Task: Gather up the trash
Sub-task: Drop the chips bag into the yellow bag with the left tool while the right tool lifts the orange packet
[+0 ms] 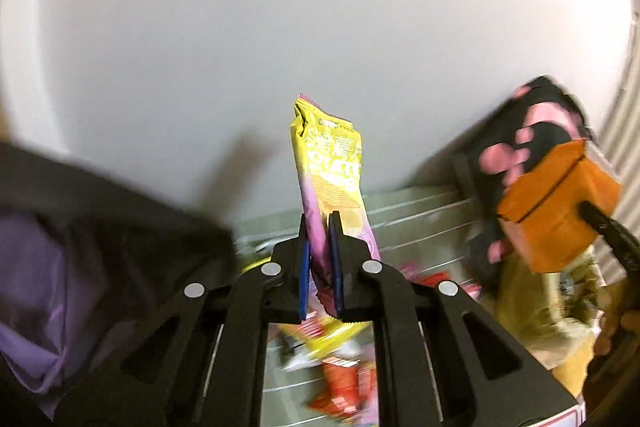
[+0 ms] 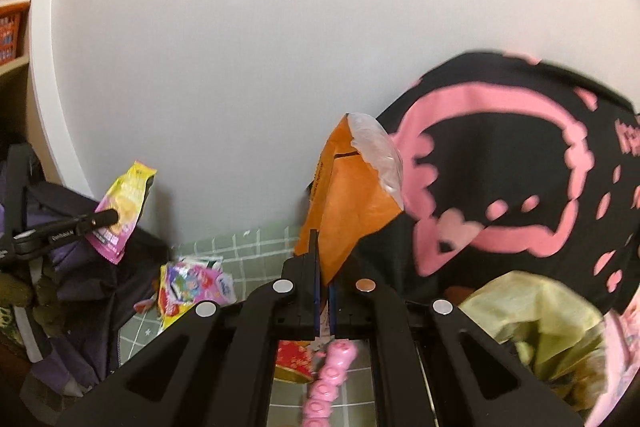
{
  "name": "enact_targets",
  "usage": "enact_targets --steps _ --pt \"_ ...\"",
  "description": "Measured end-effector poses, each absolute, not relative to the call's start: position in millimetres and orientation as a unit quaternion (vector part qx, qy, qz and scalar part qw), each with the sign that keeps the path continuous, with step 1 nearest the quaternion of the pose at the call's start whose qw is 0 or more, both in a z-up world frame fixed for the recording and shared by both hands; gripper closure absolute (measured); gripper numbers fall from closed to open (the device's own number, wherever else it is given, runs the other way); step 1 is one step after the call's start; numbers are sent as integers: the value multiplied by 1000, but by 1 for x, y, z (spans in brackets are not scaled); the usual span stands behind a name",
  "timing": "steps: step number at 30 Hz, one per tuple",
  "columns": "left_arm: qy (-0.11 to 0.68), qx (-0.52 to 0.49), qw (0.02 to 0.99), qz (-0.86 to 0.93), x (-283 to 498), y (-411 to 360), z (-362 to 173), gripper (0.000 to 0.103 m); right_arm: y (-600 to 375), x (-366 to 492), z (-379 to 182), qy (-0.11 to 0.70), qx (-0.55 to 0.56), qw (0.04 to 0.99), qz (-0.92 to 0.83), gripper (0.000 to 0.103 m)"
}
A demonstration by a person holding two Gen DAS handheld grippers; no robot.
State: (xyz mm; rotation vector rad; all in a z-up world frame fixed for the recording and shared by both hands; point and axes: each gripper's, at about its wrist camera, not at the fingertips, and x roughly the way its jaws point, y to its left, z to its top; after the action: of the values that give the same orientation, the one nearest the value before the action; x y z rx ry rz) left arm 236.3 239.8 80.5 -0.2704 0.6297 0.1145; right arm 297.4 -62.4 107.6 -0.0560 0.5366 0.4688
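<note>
My left gripper (image 1: 319,227) is shut on a yellow and purple chip packet (image 1: 330,167), held upright in the air before a white wall. The packet also shows in the right wrist view (image 2: 124,203), with the left gripper (image 2: 114,215) on it. My right gripper (image 2: 324,247) is shut on an orange carton (image 2: 348,195) with a torn foil top, held up. The carton shows at the right of the left wrist view (image 1: 556,207). Loose wrappers (image 2: 192,287) lie on the green checked surface (image 2: 240,259) below.
A black and pink garment (image 2: 520,167) fills the right side. A yellow-green bag (image 2: 540,323) lies under it. A dark purple backpack (image 2: 80,287) sits at the left. A pink toy (image 2: 328,379) and red packets (image 1: 344,387) lie below the grippers.
</note>
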Motion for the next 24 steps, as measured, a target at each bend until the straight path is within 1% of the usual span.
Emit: enact_targets --steps 4,11,16,24 --pt "284 -123 951 -4 245 203 108 95 -90 290 127 243 -25 948 206 98" --pt "268 -92 954 -101 264 136 131 95 -142 268 155 216 -28 964 149 98" --pt "275 -76 944 -168 281 87 132 95 -177 256 160 215 -25 970 106 98" --pt "307 -54 911 -269 303 8 114 95 -222 240 153 229 -13 972 50 98"
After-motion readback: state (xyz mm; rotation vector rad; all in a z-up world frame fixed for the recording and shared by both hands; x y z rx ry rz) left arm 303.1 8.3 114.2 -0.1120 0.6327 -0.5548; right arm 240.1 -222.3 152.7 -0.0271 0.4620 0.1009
